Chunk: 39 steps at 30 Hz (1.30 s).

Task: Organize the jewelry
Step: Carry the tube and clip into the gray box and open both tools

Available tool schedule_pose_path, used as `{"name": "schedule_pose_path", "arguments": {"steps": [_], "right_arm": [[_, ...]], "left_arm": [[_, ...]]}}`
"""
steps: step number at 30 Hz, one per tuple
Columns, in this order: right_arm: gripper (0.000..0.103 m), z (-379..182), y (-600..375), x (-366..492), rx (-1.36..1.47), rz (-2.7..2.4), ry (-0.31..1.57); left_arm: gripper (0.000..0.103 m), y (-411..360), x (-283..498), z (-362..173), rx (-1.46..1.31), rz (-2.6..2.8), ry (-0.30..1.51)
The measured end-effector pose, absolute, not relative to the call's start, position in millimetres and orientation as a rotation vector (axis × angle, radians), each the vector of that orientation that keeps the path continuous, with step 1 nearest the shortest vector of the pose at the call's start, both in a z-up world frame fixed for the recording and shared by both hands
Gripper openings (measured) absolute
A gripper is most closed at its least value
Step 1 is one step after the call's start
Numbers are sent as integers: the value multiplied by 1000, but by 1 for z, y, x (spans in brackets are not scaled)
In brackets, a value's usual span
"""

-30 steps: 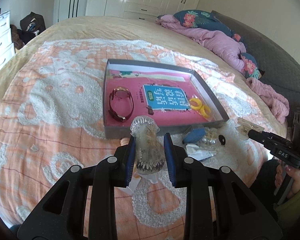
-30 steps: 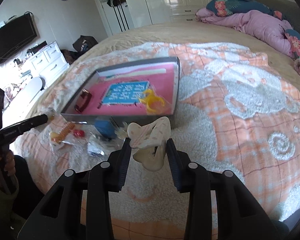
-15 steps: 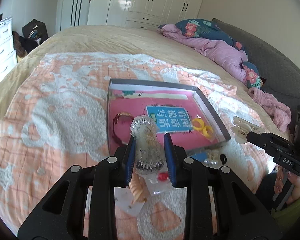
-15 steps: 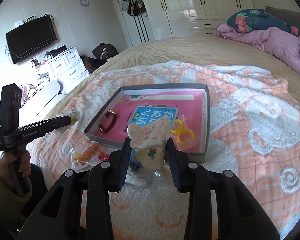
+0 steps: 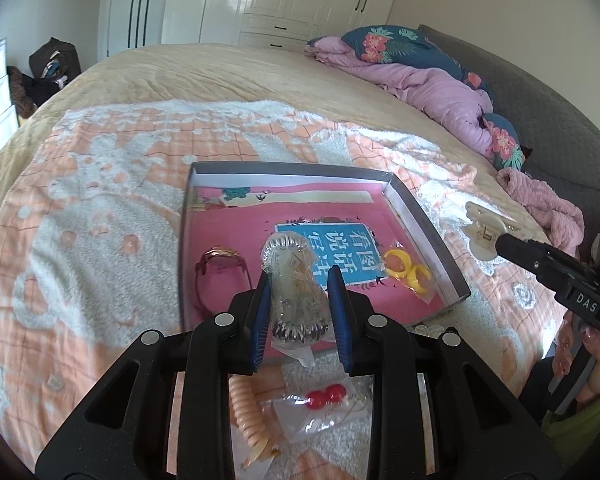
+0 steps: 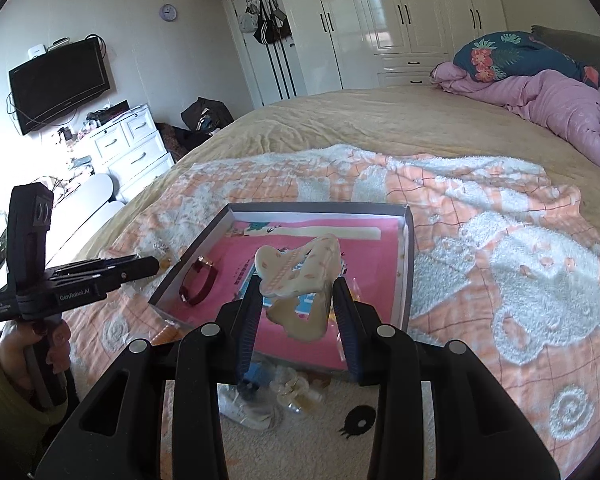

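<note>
Bedroom scene, both grippers loaded above a patterned blanket (image 5: 100, 216) spread on the bed. Landmark: the shallow grey box (image 5: 424, 220) lined in pink, lying on the blanket ahead of both grippers.

Inside the box: a dark red bangle (image 5: 220, 276) at its left side, a blue printed card (image 5: 336, 248) at centre, a pair of yellow rings (image 5: 406, 268) toward its right wall. Outside the box, just beyond its near wall: loose bagged pieces, among them a peach coil hair tie (image 5: 252, 412) and red beads (image 5: 326, 394).

The left gripper (image 5: 300, 312) is clamped on a clear bag of silver jewelry (image 5: 294, 280). The bag's long axis runs forward along the fingers, its far end over the box's near half, between bangle and card.

The right gripper (image 6: 296, 312) is closed on a cream hair claw clip (image 6: 300, 276), held above the box's near wall, its broad wings crosswise to the fingers.

Judgement: both held pieces already lie over the box interior. The coming move is a short descent and release. The left gripper appears nearer the open pink floor beside the bangle.
</note>
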State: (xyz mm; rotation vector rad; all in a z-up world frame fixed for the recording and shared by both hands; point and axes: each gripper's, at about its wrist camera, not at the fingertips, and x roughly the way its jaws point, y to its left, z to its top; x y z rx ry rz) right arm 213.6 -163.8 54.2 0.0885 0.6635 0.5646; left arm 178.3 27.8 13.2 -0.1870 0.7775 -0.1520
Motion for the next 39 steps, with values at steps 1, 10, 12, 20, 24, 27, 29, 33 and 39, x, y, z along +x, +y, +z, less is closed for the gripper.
{"name": "schedule_pose_path", "arguments": {"steps": [1,10,12,20,24,27,29,33,39], "right_arm": [[35,53,-164,217,90,561,665],[35,39,-171,241,107,521,682],[35,35,-171,246,105,511,685],[35,17,-170,271,100,477,717],[35,7,-170,281,99,458,734],[35,1,-170,285,98,443,745],[35,-3,-169,288,93,433,750],[35,-10,-166,295,73,424,766],[35,-18,-157,298,31,418,779]], "left_arm": [[20,26,181,11,-186,-156,782],[20,11,209,-9,-155,-195,826],[20,8,213,-13,-150,-203,834],[20,-1,223,-34,-140,-267,878],[20,-6,226,-44,-117,-283,899],[20,-7,228,-48,-117,-286,910],[20,-6,230,-51,-116,-284,914],[20,-6,231,-55,-115,-286,921],[20,-6,231,-56,-106,-285,927]]}}
